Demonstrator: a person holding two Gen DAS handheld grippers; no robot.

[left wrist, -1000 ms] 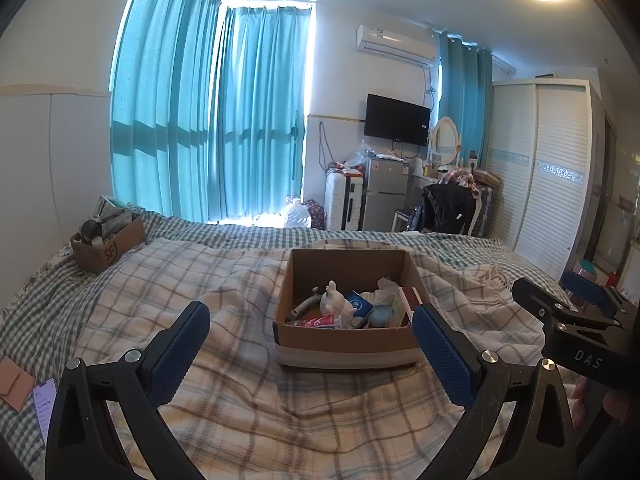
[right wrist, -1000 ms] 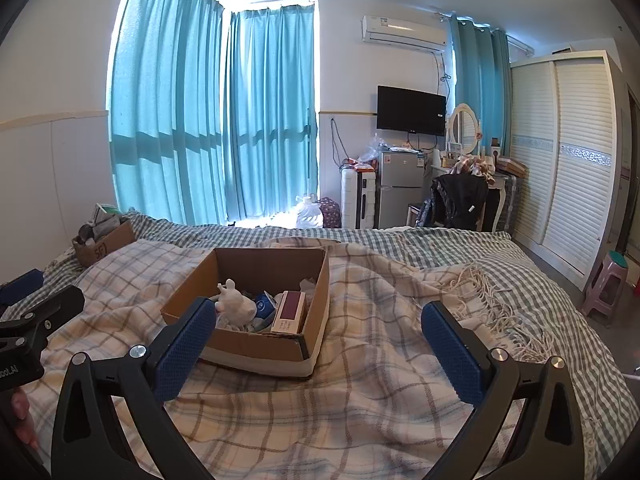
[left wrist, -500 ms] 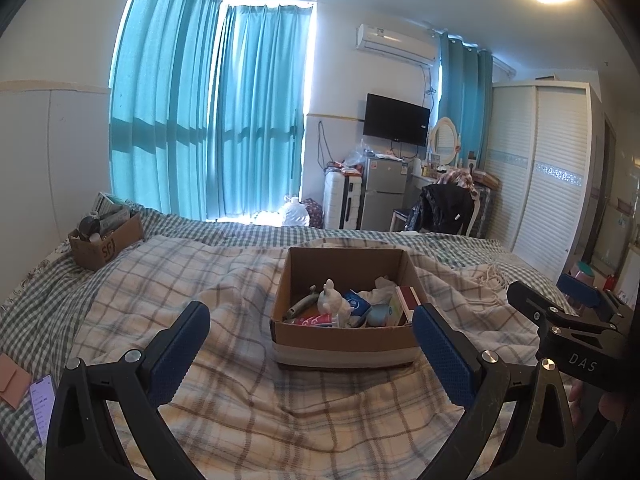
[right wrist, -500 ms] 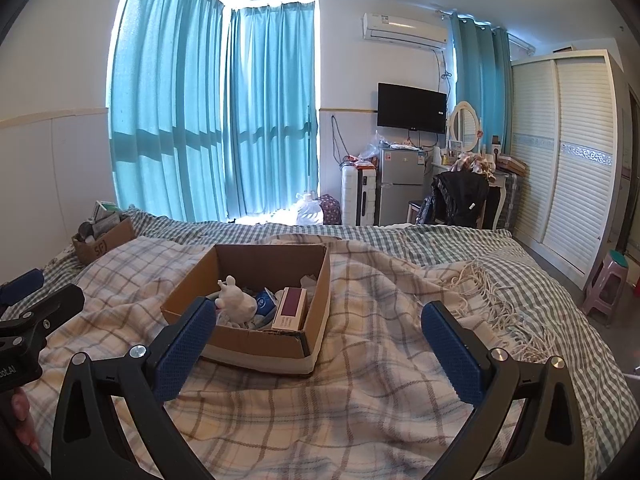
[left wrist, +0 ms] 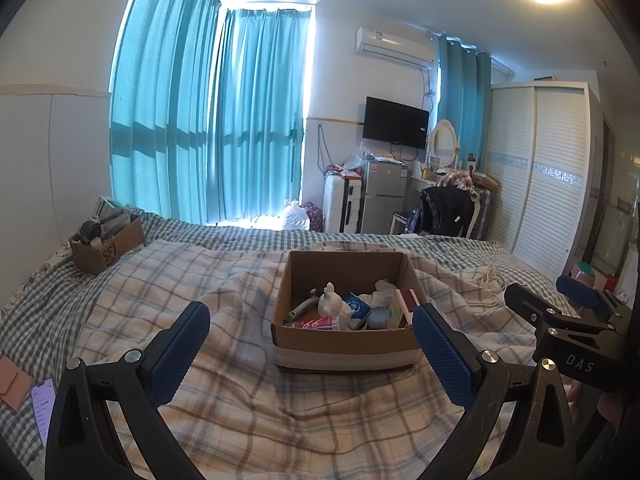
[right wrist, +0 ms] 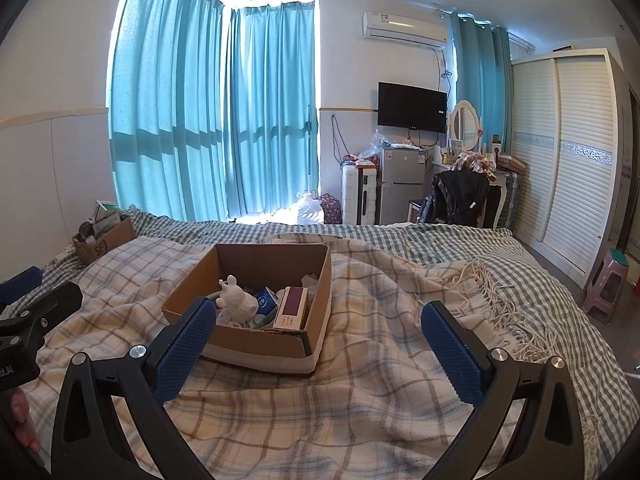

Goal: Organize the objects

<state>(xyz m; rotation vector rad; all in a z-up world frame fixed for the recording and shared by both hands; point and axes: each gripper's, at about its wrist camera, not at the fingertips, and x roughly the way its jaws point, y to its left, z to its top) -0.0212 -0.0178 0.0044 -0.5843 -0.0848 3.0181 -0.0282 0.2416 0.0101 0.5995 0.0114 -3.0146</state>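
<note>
An open cardboard box point(left wrist: 344, 342) point(right wrist: 260, 344) sits on the plaid blanket in the middle of the bed. It holds a white animal figure point(left wrist: 334, 304) point(right wrist: 236, 298), a blue packet point(left wrist: 357, 307), a maroon and white carton point(right wrist: 291, 307) and other small items. My left gripper point(left wrist: 312, 344) is open and empty, held above the blanket just short of the box. My right gripper point(right wrist: 320, 340) is open and empty, to the right of the box. Each gripper shows at the edge of the other's view.
A second cardboard box point(left wrist: 105, 246) full of items stands at the far left of the bed by the wall. A phone point(left wrist: 42, 404) and a pink card point(left wrist: 14, 384) lie at the near left. A fringed blanket edge point(right wrist: 492, 292) lies right. A wardrobe point(right wrist: 568, 152) and stool point(right wrist: 606, 284) are beyond.
Both grippers have drifted slightly back and up from the box; the jaws stay open and nothing was picked up.
</note>
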